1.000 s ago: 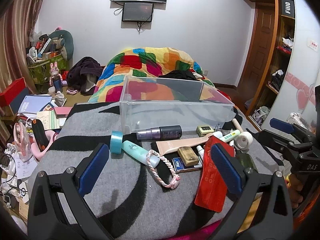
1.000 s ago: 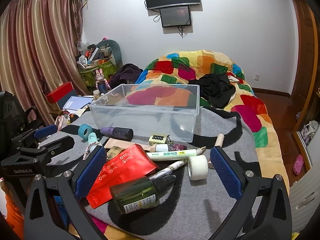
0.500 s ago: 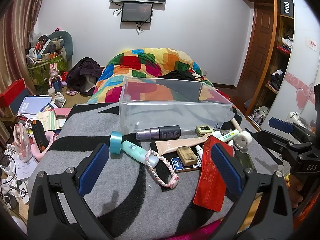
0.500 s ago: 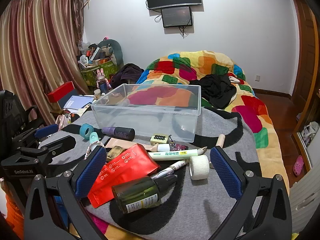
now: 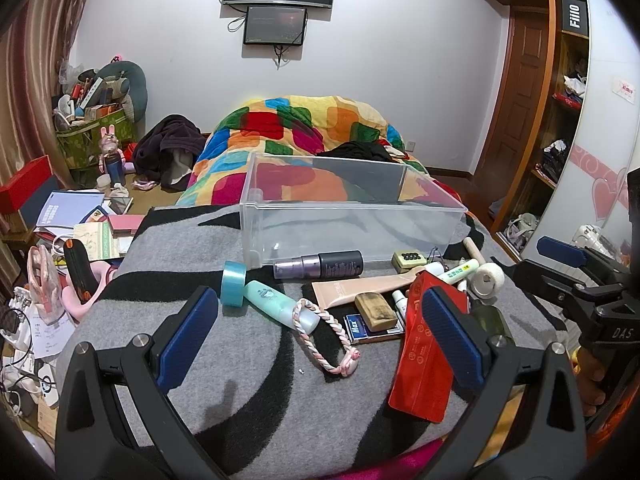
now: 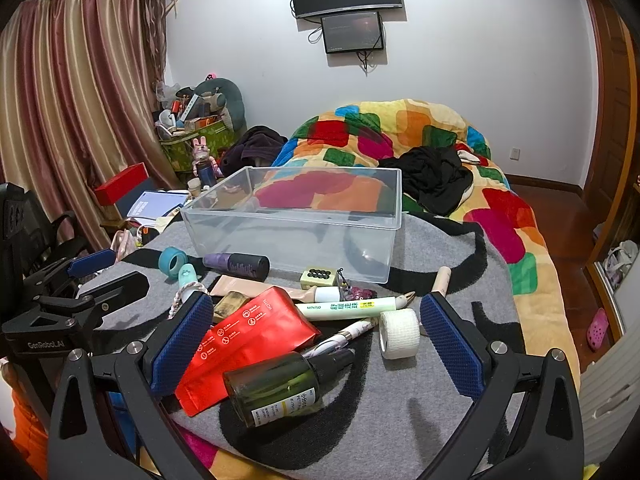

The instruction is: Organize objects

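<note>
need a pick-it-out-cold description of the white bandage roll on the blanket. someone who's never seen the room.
Start at the clear plastic bin on the grey and black blanket, then come toward the camera to the clutter in front of it. The white bandage roll lies on its side at the right end of that clutter, just below the pale green MINISO tube. It is the only white fabric cylinder with a hollow core there.

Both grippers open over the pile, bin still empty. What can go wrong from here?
1. The dark green bottle lies across the red pouch; lifting the pouch would likely roll it toward the blanket's near edge.
2. The white tape roll touches a pen, so closing the right gripper there may catch both.
3. The clear bin looks light; a bump could slide it.
</note>
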`<state>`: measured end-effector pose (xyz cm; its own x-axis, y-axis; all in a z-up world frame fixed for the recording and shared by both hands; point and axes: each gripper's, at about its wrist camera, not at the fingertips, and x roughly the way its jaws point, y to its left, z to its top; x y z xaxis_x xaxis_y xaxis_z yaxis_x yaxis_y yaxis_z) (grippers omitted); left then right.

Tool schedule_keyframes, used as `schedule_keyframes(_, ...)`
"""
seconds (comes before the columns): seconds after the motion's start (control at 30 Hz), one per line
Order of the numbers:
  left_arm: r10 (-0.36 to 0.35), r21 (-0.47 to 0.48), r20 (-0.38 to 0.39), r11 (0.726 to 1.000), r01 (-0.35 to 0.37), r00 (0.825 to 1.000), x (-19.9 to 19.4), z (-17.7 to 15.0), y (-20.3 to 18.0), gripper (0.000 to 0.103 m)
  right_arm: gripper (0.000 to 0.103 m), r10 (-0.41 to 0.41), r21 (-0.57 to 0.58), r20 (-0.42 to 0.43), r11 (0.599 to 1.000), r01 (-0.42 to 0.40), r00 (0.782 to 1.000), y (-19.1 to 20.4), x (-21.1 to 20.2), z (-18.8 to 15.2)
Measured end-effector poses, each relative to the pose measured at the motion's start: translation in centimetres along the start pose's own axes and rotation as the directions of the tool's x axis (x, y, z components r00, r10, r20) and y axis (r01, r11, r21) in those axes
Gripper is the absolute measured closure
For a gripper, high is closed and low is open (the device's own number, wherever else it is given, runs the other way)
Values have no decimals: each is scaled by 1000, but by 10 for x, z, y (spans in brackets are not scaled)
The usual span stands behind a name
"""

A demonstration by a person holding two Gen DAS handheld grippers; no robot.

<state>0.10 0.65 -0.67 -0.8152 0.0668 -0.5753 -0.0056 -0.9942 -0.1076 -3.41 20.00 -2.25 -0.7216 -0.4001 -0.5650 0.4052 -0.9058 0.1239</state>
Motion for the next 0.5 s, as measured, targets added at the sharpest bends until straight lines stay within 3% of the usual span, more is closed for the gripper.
schedule_keyframes(0.5,-7,-12,-4,1000,7,1000,-1,-1,5,0,0,6,12,-9,1000,-6,1000,3,4,-2)
